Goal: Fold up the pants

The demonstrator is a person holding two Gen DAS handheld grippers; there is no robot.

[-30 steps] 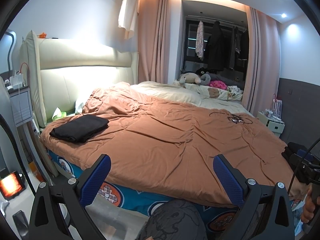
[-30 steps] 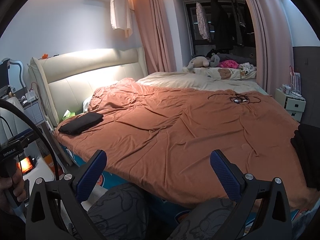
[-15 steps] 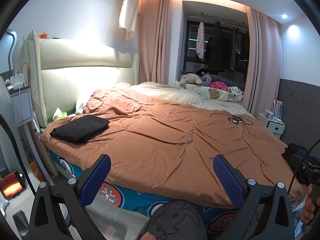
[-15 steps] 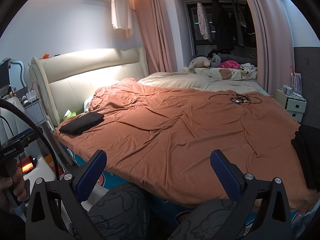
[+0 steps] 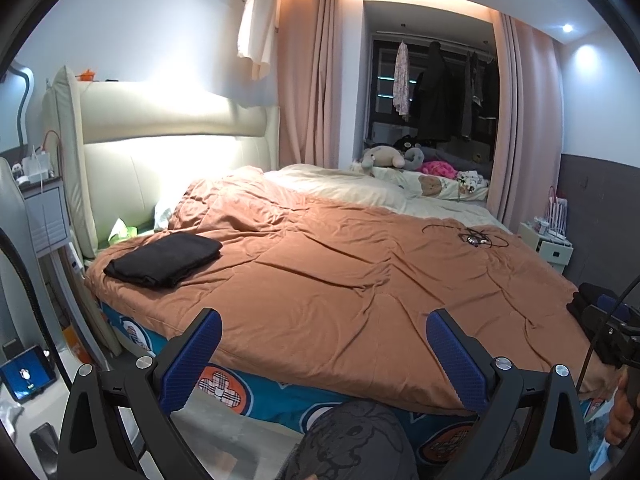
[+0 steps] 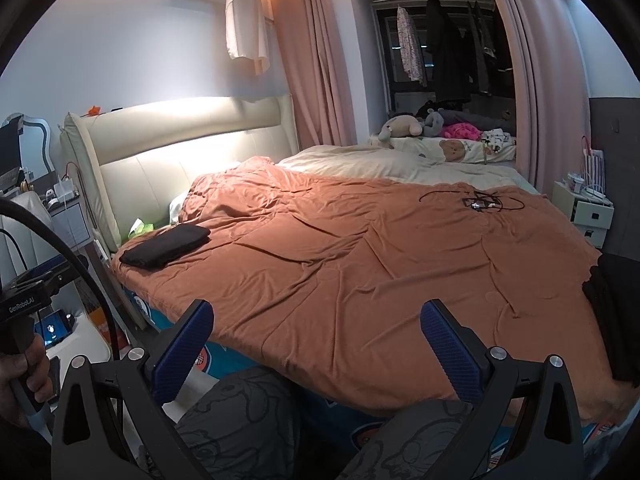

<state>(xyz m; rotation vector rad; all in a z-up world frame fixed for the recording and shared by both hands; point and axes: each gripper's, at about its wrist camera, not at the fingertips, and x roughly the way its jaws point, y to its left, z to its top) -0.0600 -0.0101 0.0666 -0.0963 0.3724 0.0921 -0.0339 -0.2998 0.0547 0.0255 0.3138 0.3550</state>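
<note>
Bed (image 5: 340,280) holds folded pants (image 5: 164,258); our left tool (image 5: 324,348) and right tool (image 6: 316,336) spread, empty; next we fetch dark pile (image 6: 616,312).

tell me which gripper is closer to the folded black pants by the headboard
Left. The folded black pants lie ahead-left of the left gripper; the right gripper sits further along the bed edge. Neither touches them.

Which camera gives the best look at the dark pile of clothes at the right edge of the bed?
The right wrist view: the dark pile of clothes fills much of its right edge, draped over the orange quilt. The left wrist view shows only a small dark stack, partly hidden behind the other handheld tool.
</note>
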